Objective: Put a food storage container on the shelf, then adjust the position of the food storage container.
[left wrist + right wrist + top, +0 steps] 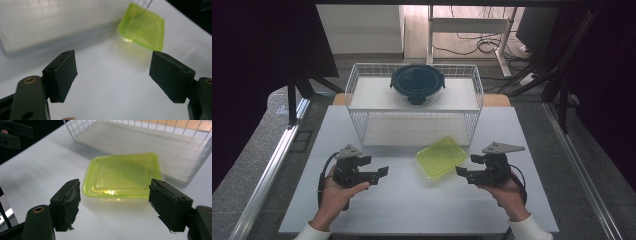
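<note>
A yellow-green lidded plastic box [441, 157] [142, 27] [122, 176] lies on the white table [412, 200], just in front of a white wire basket [362, 131]. My left gripper [382, 172] [113, 76] is held low over the table to the left of the box, jaws open and empty, pointing toward it. My right gripper [462, 173] [115, 205] sits close on the box's right side, open and empty, with the box just beyond its jaws. A dark round lidded container [417, 82] rests on the basket's upper shelf.
The wire basket [195, 172] has a white liner sheet [140, 145] on its floor. Dark stands and cables lie beyond the table's far edge. A metal rail [272, 165] runs along the left side.
</note>
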`<action>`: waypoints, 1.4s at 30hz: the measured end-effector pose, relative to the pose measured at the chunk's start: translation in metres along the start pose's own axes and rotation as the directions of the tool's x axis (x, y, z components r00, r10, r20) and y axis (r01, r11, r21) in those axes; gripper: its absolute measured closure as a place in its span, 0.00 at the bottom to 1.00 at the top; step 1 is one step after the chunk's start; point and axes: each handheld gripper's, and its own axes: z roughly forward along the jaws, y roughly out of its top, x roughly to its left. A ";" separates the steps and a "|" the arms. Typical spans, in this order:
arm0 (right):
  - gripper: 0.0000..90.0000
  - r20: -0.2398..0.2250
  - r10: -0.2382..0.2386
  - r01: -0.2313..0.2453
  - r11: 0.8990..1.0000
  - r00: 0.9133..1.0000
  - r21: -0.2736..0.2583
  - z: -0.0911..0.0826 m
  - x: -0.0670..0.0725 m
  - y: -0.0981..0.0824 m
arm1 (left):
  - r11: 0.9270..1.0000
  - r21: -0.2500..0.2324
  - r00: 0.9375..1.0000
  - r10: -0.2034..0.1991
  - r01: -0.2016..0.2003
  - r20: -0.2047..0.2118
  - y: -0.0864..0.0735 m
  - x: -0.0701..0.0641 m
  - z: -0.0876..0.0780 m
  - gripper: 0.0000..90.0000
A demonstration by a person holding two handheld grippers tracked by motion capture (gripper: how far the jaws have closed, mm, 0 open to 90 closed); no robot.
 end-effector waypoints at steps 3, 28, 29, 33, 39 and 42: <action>0.27 0.019 -0.015 0.014 0.999 1.000 0.036 0.009 0.001 -0.007 | 0.999 0.047 1.000 -0.019 0.019 0.000 -0.016 0.005 0.008 0.24; 0.39 0.000 0.040 -0.040 0.994 0.999 0.101 0.014 -0.011 -0.017 | 0.994 0.102 1.000 -0.024 0.024 -0.001 -0.028 0.007 0.020 0.24; 0.39 -0.001 0.041 -0.040 0.994 0.999 0.103 0.014 -0.012 -0.017 | 0.994 0.104 1.000 -0.021 0.021 -0.004 -0.029 0.007 0.020 0.24; 0.43 0.004 0.030 -0.030 0.993 1.000 0.110 0.015 -0.013 -0.014 | 0.994 0.105 1.000 -0.020 0.022 -0.013 -0.030 0.008 0.019 0.24; 0.57 0.044 -0.019 0.011 0.986 0.999 0.168 0.025 -0.024 0.005 | 0.993 0.112 0.999 -0.029 0.030 -0.018 -0.032 0.011 0.020 0.24; 0.66 0.080 -0.030 0.013 0.979 0.996 0.205 0.032 -0.034 0.019 | 0.992 0.121 1.000 -0.021 0.022 -0.016 -0.032 0.011 0.022 0.23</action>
